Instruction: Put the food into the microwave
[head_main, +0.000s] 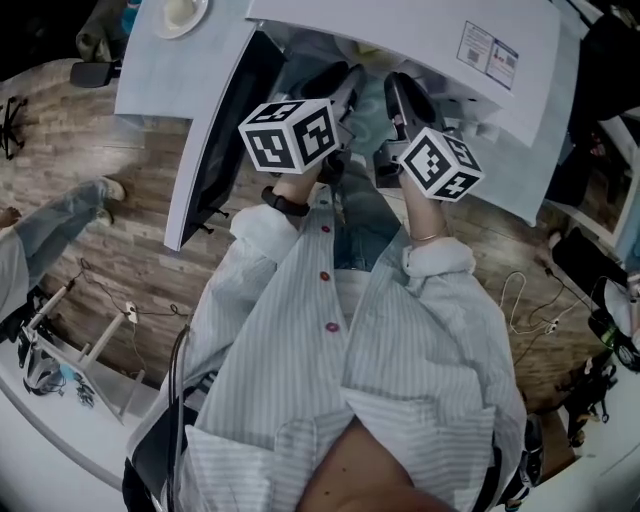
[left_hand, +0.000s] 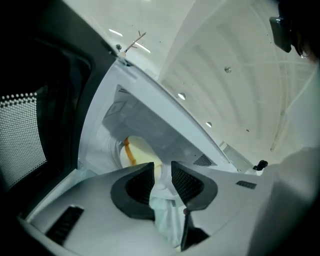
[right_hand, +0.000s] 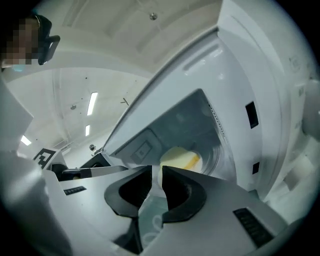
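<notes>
Inside open white microwave (head_main: 420, 50), pale yellow round food (left_hand: 141, 152) seen lying. Fingers of left gripper (left_hand: 162, 174) set narrowly apart, nothing gripped; fingers of right gripper (right_hand: 157, 177) likewise. Both held before microwave opening.

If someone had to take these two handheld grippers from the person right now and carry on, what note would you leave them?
Left gripper: jaws slightly apart, nothing pinched, aimed into the open microwave.
Right gripper: the same, empty, close beside the left one.
Food: a pale yellow round, already inside the microwave and free of both grippers.
Door: wide open, swung to the left.
Done: the food is in.
Left: probably draw both grippers clear and shut the door.
Another plate sits on a pale surface beyond the door. I can't tell whether it should go in too.
</notes>
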